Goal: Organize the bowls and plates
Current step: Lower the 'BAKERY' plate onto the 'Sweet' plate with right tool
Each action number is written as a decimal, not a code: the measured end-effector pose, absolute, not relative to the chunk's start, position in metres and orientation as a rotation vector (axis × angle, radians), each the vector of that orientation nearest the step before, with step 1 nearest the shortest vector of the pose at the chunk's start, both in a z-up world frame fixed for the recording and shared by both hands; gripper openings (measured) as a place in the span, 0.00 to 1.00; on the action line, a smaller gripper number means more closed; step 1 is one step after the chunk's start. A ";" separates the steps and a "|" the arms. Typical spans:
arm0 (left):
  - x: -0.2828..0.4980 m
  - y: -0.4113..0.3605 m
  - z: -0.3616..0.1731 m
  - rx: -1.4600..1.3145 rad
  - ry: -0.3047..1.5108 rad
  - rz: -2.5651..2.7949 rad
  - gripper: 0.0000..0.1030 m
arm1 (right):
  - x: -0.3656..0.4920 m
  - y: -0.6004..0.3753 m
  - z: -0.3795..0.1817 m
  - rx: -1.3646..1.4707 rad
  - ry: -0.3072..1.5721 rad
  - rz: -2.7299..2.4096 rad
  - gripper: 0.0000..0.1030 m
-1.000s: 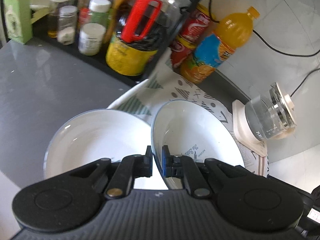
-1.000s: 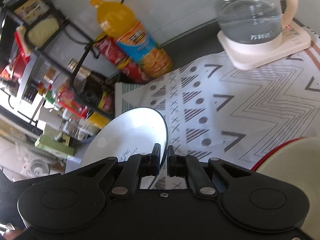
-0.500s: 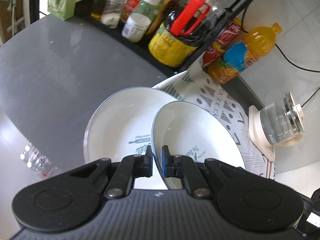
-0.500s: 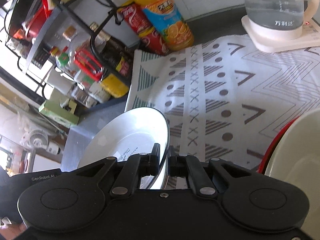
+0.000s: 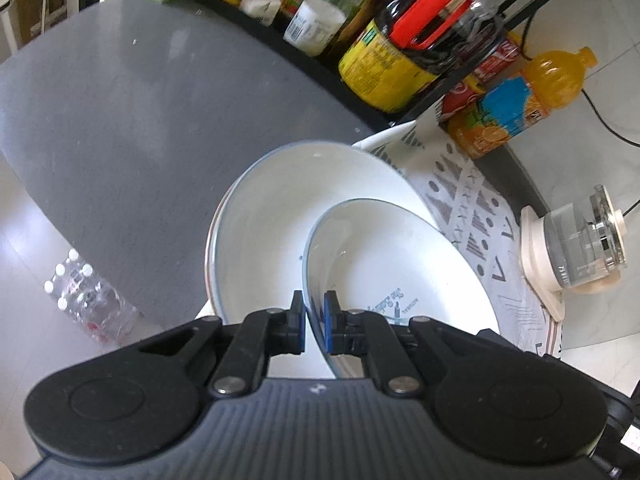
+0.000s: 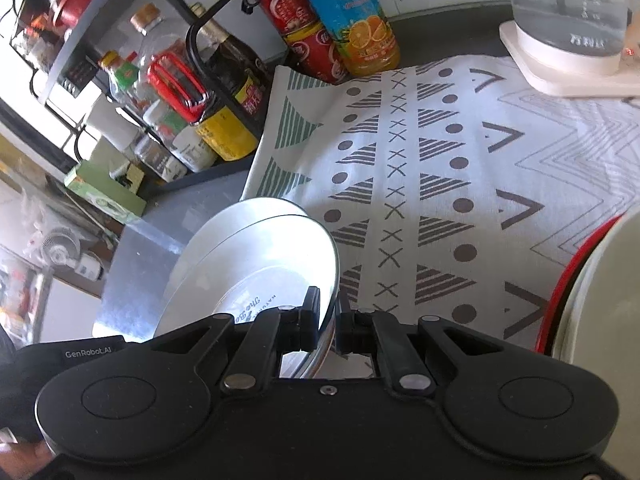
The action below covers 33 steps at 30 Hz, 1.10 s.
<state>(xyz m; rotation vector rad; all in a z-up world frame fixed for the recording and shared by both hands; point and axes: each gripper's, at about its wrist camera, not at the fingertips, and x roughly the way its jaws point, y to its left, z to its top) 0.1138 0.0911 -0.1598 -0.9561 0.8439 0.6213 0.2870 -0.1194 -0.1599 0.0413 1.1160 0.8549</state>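
Left plate (image 5: 396, 264) now overlaps right plate (image 5: 272, 216), both clamped.

A dark grey worktop (image 5: 120, 112) stretches ahead and to the left of the left claw (image 5: 314, 322). A patterned cloth (image 6: 440, 184) lies on it, ahead of the right claw (image 6: 329, 322). On the cloth's far right sits the white base (image 6: 560, 76) of a glass kettle (image 6: 568, 4). An orange juice bottle (image 6: 352, 20) and red cans (image 6: 304, 24) stand on the worktop at the cloth's far edge. A black rack (image 5: 320, 68) of bottles lines the worktop's back, ahead of the left claw.
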 end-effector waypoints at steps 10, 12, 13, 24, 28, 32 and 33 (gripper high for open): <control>0.112 0.099 -0.176 -0.958 0.878 0.619 0.07 | 0.281 -0.111 -0.172 0.025 1.131 0.839 0.07; 0.114 0.101 -0.178 -0.956 0.882 0.618 0.08 | 0.282 -0.109 -0.173 0.020 1.137 0.836 0.07; 0.115 0.102 -0.179 -0.955 0.886 0.619 0.08 | 0.282 -0.108 -0.174 0.018 1.143 0.835 0.07; 0.118 0.112 -0.183 -0.889 0.913 0.664 0.10 | 0.278 -0.098 -0.187 0.032 1.169 0.792 0.10; 0.122 0.115 -0.179 -0.846 0.917 0.681 0.08 | 0.277 -0.095 -0.189 0.034 1.170 0.785 0.15; 0.125 0.117 -0.175 -0.786 0.912 0.703 0.07 | 0.279 -0.096 -0.190 0.057 1.177 0.778 0.16; 0.126 0.117 -0.173 -0.775 0.911 0.711 0.07 | 0.278 -0.096 -0.189 0.061 1.175 0.778 0.17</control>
